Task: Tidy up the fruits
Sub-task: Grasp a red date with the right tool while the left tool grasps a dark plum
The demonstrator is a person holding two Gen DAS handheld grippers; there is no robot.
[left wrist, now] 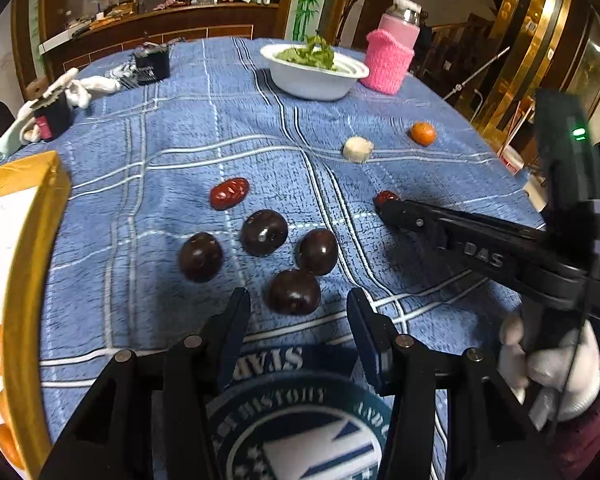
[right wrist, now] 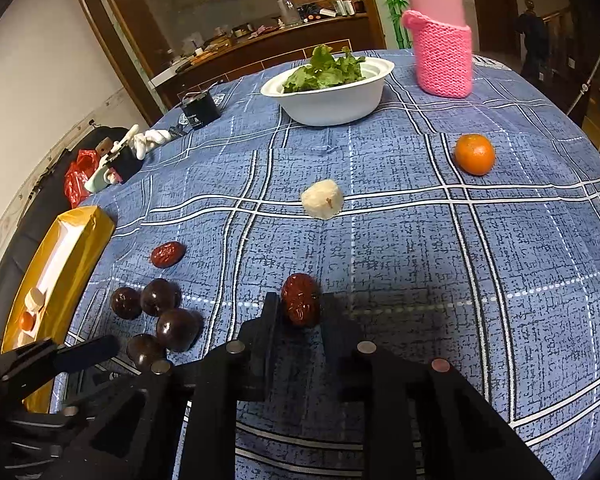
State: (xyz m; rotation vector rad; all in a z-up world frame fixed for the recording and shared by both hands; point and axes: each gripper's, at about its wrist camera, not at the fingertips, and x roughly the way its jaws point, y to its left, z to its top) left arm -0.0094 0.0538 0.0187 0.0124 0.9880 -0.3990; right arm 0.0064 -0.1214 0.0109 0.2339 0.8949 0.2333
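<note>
Several dark plums (left wrist: 264,232) (right wrist: 156,298) lie grouped on the blue checked tablecloth. My left gripper (left wrist: 298,306) is open, with the nearest plum (left wrist: 294,292) just ahead between its fingers. My right gripper (right wrist: 300,308) is shut on a red jujube (right wrist: 300,300) (left wrist: 386,197) resting on the cloth. A second red jujube (left wrist: 229,193) (right wrist: 167,254) lies beyond the plums. A pale peeled fruit (left wrist: 357,149) (right wrist: 323,199) and a small orange (left wrist: 423,133) (right wrist: 475,154) lie farther back.
A yellow-rimmed box (left wrist: 24,240) (right wrist: 60,264) with orange fruits stands at the left table edge. A white bowl (left wrist: 314,76) (right wrist: 332,98) of greens and a pink-sleeved flask (left wrist: 392,52) (right wrist: 444,40) stand at the back. A black box (left wrist: 152,62) and white gloves (left wrist: 88,86) lie far left.
</note>
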